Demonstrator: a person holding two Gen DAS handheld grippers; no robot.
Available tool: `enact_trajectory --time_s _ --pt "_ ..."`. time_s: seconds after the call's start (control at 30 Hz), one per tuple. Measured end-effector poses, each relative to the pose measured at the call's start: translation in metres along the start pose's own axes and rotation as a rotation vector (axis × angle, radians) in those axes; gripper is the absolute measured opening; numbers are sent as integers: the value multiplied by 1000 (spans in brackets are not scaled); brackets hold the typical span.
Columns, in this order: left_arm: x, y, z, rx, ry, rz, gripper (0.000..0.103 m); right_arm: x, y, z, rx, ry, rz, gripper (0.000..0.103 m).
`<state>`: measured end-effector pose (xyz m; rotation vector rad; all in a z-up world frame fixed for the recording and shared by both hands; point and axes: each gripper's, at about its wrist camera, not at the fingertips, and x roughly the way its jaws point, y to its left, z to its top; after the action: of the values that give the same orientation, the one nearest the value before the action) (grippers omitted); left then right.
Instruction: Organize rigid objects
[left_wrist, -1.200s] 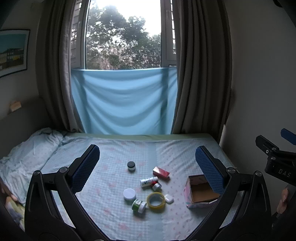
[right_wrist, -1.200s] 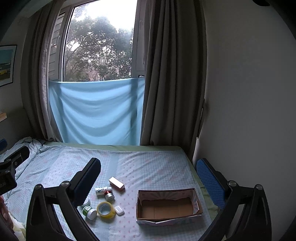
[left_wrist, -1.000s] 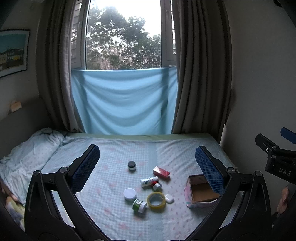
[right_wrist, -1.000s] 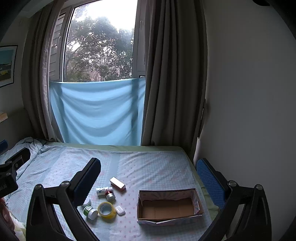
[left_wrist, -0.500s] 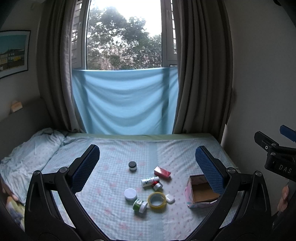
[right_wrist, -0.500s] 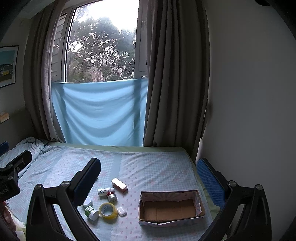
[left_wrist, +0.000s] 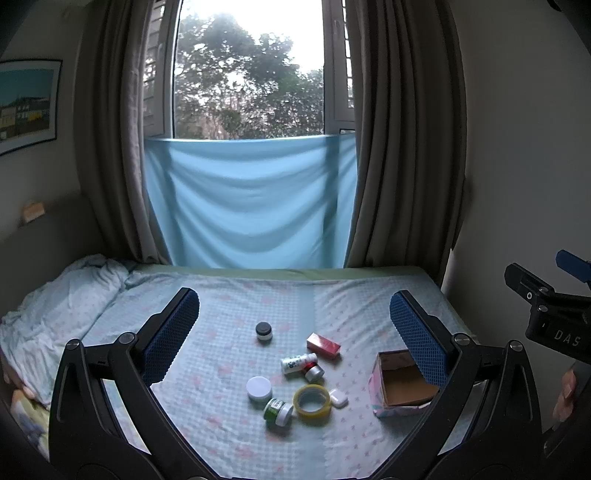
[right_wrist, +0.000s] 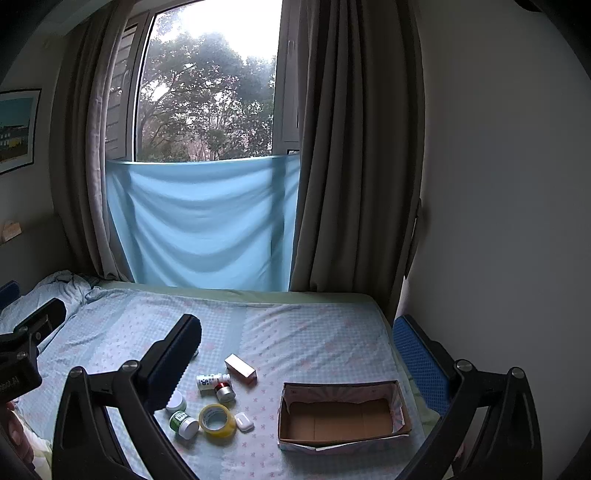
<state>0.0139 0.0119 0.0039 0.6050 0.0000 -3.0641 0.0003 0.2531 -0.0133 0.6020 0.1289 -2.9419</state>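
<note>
- Left wrist view: the left gripper (left_wrist: 294, 334) hangs above the bed with its jaws spread wide and nothing between them; its pads (left_wrist: 170, 334) are blue with a diamond-knurled texture on black arms.
- Below lie rigid items: a round black-lidded jar (left_wrist: 264, 331), a red rectangular carton (left_wrist: 323, 345), a white cylindrical bottle (left_wrist: 297, 363) on its side with its long axis running left to right, a flat white lid (left_wrist: 259, 388), a green-labelled jar (left_wrist: 277, 409) tipped over, and a yellowish tape ring (left_wrist: 311, 400) lying flat.
- The bed sheet (left_wrist: 229, 295) is pale blue checked fabric.
- Right wrist view: the right gripper (right_wrist: 295, 354) is likewise wide open and empty.
- An open cardboard box (right_wrist: 343, 416), oblong with patterned outer walls, sits right of the cluster, long axis left to right.
- A small white rounded case (right_wrist: 244, 421) touches the tape ring.
- Grey curtains (right_wrist: 354, 147) flank the window; a blue cloth (right_wrist: 207, 221) hangs across its lower part.
</note>
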Motion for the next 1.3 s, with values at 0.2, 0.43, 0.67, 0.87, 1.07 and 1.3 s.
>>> enact_trajectory --time_s 0.2,0.43,0.67,0.87,1.07,1.3 --pt "4 -3 0 -8 1 10 102 5 -3 1 4 9 7 103" --pt "15 0 0 -32 0 122 102 15 -9 1 19 5 42 103" --pt "67 33 -14 -115 149 207 102 65 -12 1 -36 95 104 103" --pt "126 62 -68 -246 326 261 102 140 -1 -22 -130 206 215 103" --pt "191 87 -140 -401 515 280 102 233 27 -49 -234 317 312 103" --pt "277 118 -237 -642 763 257 102 348 70 -87 -390 460 396 103"
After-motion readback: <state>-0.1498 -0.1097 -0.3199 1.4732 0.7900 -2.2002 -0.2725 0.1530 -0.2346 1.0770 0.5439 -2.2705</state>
